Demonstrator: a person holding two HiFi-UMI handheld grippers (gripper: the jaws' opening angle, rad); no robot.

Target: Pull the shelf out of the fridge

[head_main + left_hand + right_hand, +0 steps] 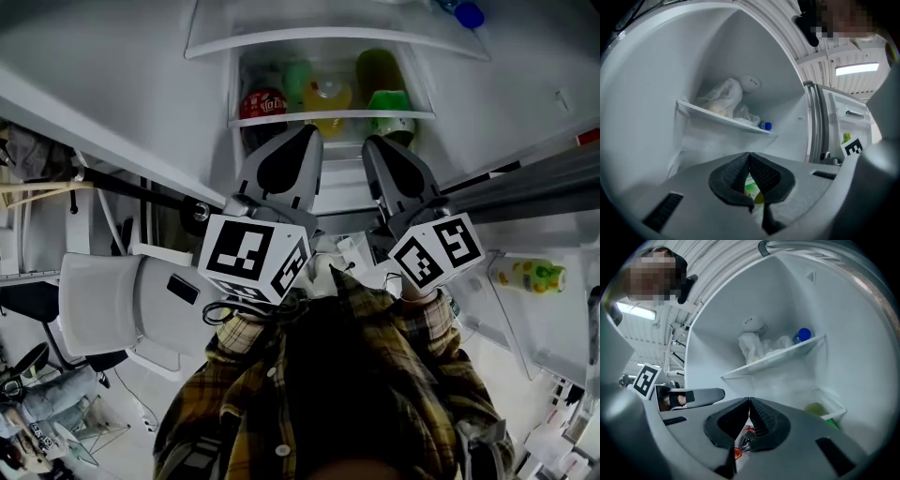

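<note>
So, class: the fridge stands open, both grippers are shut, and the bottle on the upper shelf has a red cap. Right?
Only the colour is wrong: the cap on the upper shelf is blue, as the right gripper view shows. The rest stands.

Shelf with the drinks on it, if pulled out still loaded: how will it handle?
The shelf looks like a flat rigid panel, so it likely slides out stiffly without flexing. It carries a red-labelled drink, a yellow bottle and green bottles, so it is probably heavy. Those may tip or slide if it is jerked.
</note>
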